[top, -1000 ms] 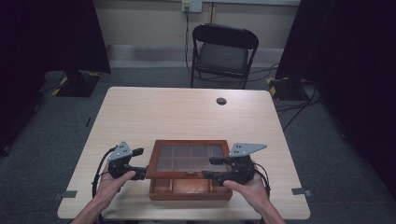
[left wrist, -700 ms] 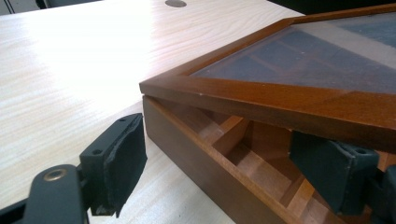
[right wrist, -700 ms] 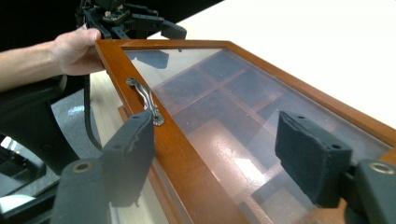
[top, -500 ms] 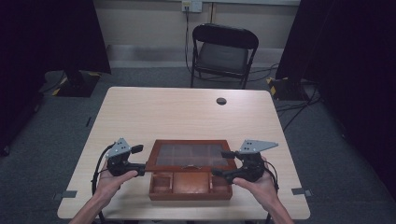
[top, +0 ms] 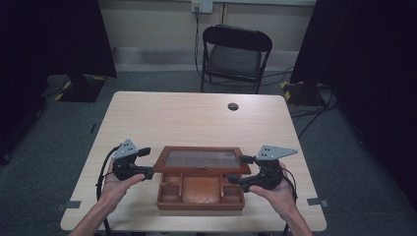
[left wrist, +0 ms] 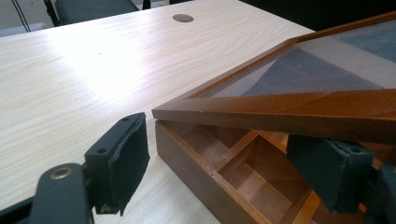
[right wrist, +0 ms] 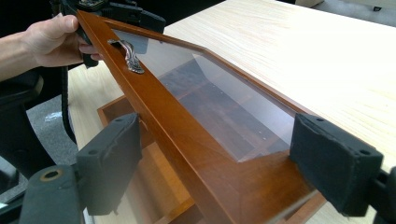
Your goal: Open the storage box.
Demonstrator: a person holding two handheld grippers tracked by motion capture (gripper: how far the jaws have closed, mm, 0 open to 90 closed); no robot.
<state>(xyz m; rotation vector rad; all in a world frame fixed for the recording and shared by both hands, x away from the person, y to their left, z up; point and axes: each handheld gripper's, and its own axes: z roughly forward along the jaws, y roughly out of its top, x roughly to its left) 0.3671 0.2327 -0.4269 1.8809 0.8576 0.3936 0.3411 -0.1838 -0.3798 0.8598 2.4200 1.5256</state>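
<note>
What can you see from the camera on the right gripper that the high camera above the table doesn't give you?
Right gripper view alone: the metal handle on the lid's front rail, close enough to make out, and its own black pads standing either side of the lid's corner. High view alone: the folding chair, the table's far edge and both forearms. Both share the wooden box with its glass lid raised, and the left hand.

The right gripper (top: 241,169) slides outward from the glass lid (top: 201,160), its jaws opening around the corner. The lid tilts higher.
</note>
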